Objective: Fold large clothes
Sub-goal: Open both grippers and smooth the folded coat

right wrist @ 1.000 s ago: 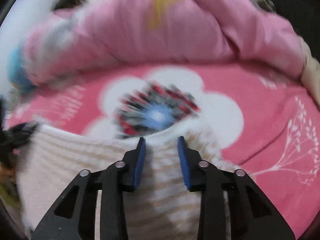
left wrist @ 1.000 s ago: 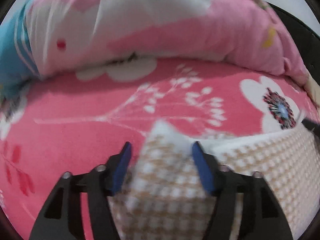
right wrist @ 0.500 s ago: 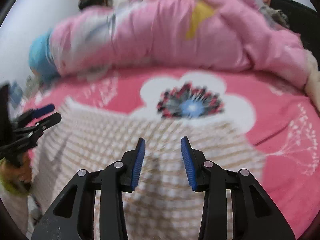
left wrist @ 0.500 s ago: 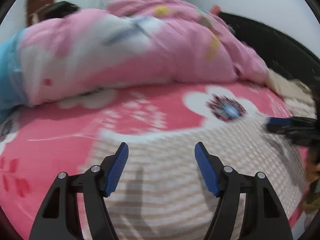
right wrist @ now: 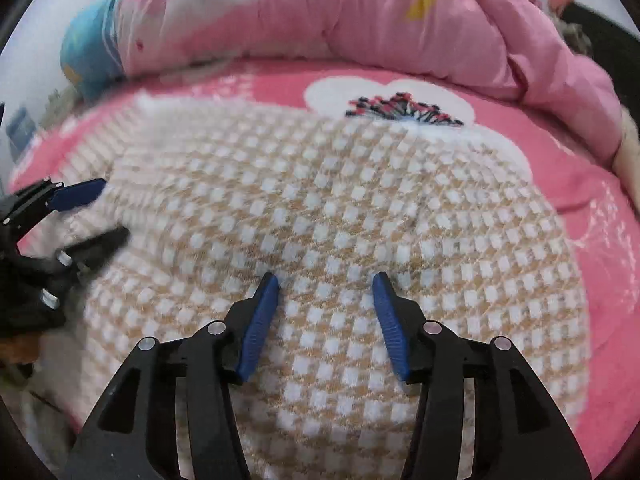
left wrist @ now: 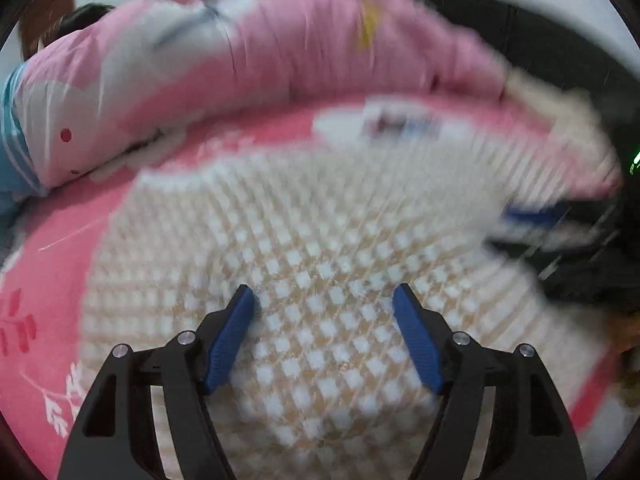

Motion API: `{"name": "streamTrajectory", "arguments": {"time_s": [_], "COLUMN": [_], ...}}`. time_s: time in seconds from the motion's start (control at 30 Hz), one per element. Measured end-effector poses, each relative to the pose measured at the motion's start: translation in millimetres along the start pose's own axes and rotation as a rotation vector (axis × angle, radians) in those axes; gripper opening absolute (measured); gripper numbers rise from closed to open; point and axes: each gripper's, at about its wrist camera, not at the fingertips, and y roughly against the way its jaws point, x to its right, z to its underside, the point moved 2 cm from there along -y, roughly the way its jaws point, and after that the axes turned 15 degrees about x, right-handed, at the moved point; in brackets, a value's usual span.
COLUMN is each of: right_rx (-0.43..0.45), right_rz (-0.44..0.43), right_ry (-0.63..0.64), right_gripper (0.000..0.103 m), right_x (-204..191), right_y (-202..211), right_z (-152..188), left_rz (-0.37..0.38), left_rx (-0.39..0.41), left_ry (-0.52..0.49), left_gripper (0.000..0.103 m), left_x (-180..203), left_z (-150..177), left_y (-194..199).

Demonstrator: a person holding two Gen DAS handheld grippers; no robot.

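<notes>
A beige-and-white checked garment [left wrist: 320, 220] [right wrist: 320, 200] lies spread flat on the pink flowered bedsheet [left wrist: 52, 240] [right wrist: 580, 184]. My left gripper [left wrist: 322, 289] hovers over the garment's near part; its jaws are opening and nothing is between the blue pads. My right gripper [right wrist: 326, 277] also hangs over the cloth with its jaws opening, and it holds nothing. Each gripper shows in the other's view: the right gripper [left wrist: 532, 216] blurred at the right edge, the left gripper [right wrist: 112, 210] at the left edge. The left wrist view is motion-blurred.
A rolled pink duvet [left wrist: 280, 48] [right wrist: 360, 20] with a blue end lies across the far side of the bed. A dark headboard or seat [left wrist: 540, 40] stands at the back right. The sheet's white flower [right wrist: 400, 96] peeks out past the garment's far edge.
A second ago both grippers pinched the garment's far edge. They have let go and drawn back over the cloth, which now lies flat. The right jaws have widened.
</notes>
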Motion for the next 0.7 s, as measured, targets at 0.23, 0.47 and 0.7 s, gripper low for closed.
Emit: {"name": "streamTrajectory", "arguments": {"time_s": [0.23, 0.47, 0.7], "right_rx": [0.097, 0.046, 0.078], "right_rz": [-0.108, -0.089, -0.095], "right_ry": [-0.047, -0.049, -0.039], "right_gripper": [0.048, 0.048, 0.052], "right_x": [-23.3, -36.7, -38.9], "right_y": [83.6, 59.3, 83.2], "right_z": [5.3, 39.5, 67.7], "left_rz": [0.102, 0.084, 0.063], "left_rx": [0.136, 0.068, 0.081], "left_ry": [0.076, 0.110, 0.216], "left_gripper": [0.072, 0.073, 0.072], "left_x": [6.9, 22.0, 1.6], "left_z": [1.9, 39.9, 61.6], "left_y": [71.3, 59.0, 84.6]}}
